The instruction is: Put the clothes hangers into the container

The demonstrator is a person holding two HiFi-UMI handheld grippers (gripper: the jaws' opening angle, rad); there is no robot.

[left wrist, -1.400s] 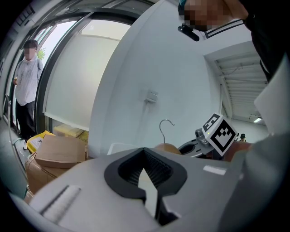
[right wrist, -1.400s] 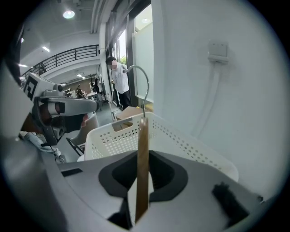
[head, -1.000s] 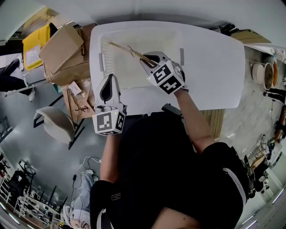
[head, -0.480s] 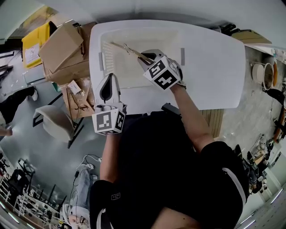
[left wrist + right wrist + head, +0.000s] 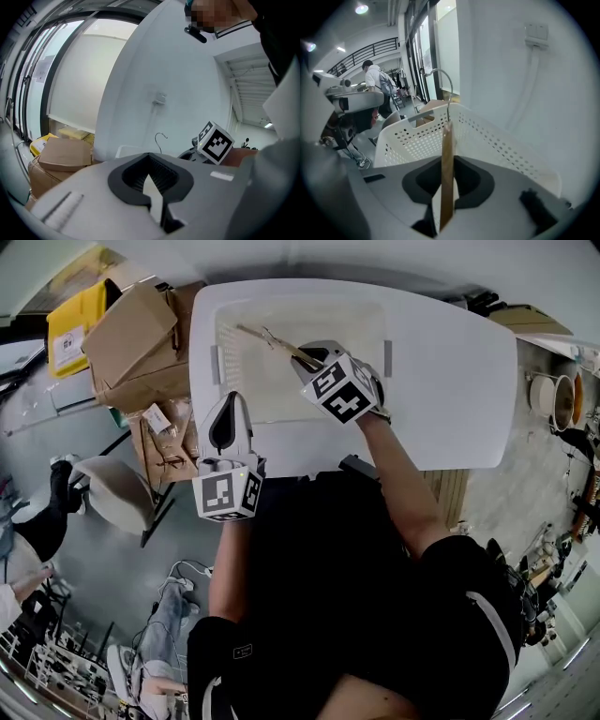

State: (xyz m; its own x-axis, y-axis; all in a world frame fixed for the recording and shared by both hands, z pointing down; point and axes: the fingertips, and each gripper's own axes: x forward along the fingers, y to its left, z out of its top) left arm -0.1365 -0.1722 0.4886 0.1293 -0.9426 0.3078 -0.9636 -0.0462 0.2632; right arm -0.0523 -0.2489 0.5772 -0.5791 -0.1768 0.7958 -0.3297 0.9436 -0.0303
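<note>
My right gripper is clamped on the wooden hanger. In the right gripper view the flat wood stands edge-on between the 2 pads, which press on it from both sides, and its metal hook curls up past the far rim. From the head view the hanger reaches away from the jaws toward the far-left part of the white perforated basket, over its inside. I can't tell whether the far end touches the basket floor.

My left gripper holds nothing. Its jaws stand nearly together with only a slim gap between the pads, and nothing sits in that gap. It hovers at the near-left corner of the basket, by the near edge of the white table, well apart from the hanger (the left gripper view catches just the hook and the right gripper's marker cube beyond its own jaws).

The basket sits on the left half of the table. Cardboard boxes are stacked on the floor just beside the table's left end.
</note>
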